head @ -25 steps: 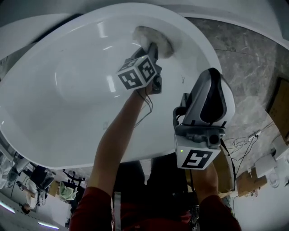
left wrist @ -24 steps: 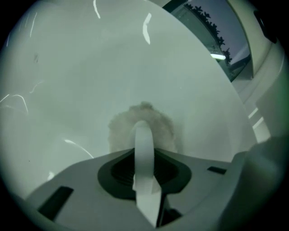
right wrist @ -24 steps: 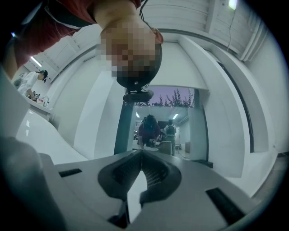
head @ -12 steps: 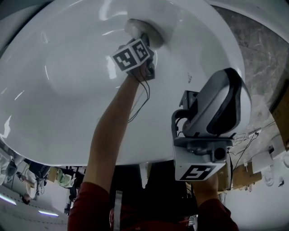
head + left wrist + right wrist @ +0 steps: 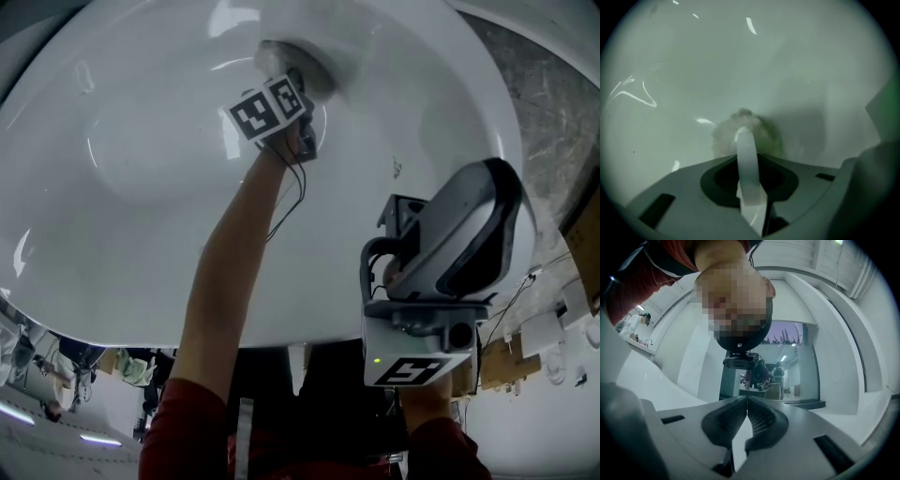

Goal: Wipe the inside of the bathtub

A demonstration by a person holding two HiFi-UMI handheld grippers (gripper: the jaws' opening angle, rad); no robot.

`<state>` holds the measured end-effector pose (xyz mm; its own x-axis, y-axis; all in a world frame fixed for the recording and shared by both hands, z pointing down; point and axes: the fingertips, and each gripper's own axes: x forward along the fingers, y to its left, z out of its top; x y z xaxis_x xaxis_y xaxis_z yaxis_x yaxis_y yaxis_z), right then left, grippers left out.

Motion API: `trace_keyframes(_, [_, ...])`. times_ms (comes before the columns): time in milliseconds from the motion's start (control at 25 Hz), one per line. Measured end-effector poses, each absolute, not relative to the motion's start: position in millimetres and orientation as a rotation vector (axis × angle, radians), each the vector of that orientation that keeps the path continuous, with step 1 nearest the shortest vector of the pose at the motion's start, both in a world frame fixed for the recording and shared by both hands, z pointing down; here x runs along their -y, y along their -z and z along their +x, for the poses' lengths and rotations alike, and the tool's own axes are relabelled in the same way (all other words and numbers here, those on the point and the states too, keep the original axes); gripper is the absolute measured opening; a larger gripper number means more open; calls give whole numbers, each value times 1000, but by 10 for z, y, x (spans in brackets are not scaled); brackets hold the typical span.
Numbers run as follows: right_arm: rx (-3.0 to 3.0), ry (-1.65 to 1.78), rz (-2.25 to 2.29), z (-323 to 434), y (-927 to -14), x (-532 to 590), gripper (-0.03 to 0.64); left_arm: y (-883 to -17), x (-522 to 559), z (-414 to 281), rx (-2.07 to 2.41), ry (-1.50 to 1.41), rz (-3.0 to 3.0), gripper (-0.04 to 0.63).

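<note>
Left tool is clamped narrowly on one white handle, held edge-on between its jaws. The handle's long axis runs straight out from the tool toward the tub wall. At its far end sits one round, fuzzy pad, pressed flat against the tub's white inner wall. In the head view the pad lies high on the far slope of the tub, near the top of the frame, and the tool's marker cube hides most of it. A bare arm reaches up the frame to this tool. How the pad joins the handle cannot be made out, since the handle covers the pad's middle. Right tool has its jaws together with nothing between them. It hangs over the tub's near rim, well apart from the pad, and points up toward the person. The tub's left and top edges are cut off in the head view. Grey marbled floor shows to the right. In all there are two tools, one tub, one handle and one pad.
</note>
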<state>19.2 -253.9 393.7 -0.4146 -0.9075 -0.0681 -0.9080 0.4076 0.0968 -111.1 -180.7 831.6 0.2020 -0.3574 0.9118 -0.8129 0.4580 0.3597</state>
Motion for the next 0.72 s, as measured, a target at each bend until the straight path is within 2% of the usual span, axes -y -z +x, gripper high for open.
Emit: trace_keyframes(720, [-2723,-170,-1650,101,-3906,2471,12,-8102,1691,-1147,1353,-401,1159,91])
